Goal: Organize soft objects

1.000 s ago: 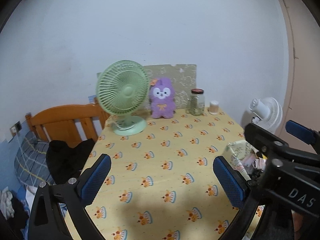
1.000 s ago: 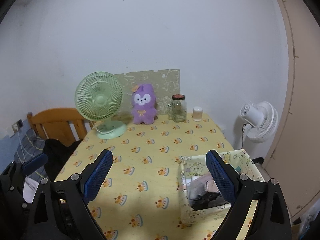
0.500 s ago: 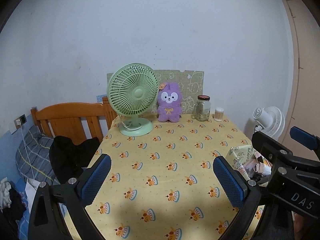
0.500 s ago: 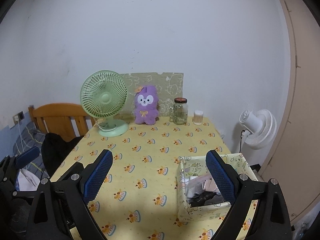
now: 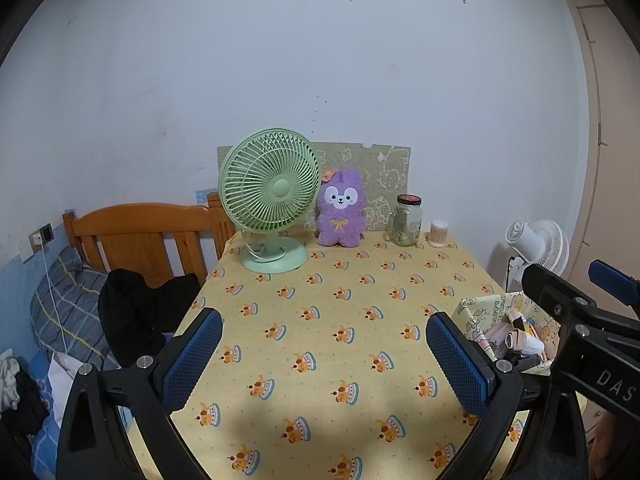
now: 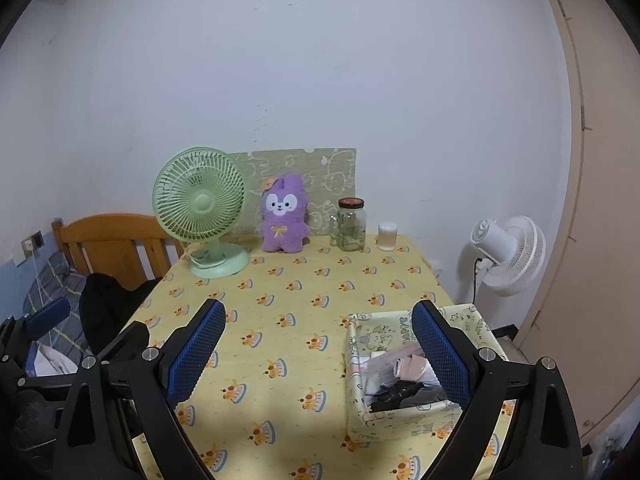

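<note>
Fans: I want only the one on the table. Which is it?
The green fan, standing on the yellow tablecloth beside the purple plush toy. The white fan stands off the table, at right.

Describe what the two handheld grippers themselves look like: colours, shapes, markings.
The left gripper and the right gripper look alike: black angular frames with triangular cut-outs and silver bolt heads, each with two long flat fingers faced with blue, grid-textured pads. White letters "DAS" show on the right gripper's black body in the left wrist view. No cables or sleeves are visible.
</note>
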The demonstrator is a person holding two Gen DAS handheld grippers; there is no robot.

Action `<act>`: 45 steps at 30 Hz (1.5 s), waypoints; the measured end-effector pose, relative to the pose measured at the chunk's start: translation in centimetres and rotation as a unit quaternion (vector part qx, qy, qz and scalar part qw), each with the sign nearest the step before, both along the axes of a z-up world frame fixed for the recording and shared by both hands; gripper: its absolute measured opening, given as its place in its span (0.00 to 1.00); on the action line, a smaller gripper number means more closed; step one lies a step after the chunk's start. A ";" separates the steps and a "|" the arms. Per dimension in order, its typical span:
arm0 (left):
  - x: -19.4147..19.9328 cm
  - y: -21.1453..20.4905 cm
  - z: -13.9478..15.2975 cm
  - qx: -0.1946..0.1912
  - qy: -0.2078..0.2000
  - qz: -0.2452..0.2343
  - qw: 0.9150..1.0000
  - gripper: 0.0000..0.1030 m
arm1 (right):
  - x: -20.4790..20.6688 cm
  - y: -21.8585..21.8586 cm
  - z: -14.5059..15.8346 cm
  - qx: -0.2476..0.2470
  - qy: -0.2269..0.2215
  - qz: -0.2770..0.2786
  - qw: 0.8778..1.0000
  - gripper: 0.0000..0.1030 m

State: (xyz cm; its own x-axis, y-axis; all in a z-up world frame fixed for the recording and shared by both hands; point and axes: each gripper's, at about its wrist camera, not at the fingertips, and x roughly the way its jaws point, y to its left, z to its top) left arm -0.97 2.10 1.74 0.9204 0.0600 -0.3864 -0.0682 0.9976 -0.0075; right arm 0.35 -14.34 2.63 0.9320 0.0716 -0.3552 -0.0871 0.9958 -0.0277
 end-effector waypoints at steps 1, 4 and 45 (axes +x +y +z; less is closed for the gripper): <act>0.0 0.0 0.0 0.000 0.001 0.001 1.000 1.00 | 0.0 -0.1 0.0 -0.001 -0.001 -0.002 1.000 0.93; 0.1 0.1 0.0 -0.001 0.003 0.003 1.000 1.00 | 0.0 -0.3 0.0 0.002 -0.002 -0.004 1.000 0.93; 0.2 -0.4 0.0 0.002 0.007 0.000 1.000 1.00 | 0.4 -1.2 -0.6 0.011 0.009 -0.012 1.000 0.93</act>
State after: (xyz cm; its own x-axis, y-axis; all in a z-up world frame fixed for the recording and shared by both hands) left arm -0.78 1.69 1.71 0.9152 0.0620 -0.3981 -0.0684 0.9977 -0.0020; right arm 0.70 -15.54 2.06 0.9274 0.0571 -0.3696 -0.0633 0.9980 -0.0048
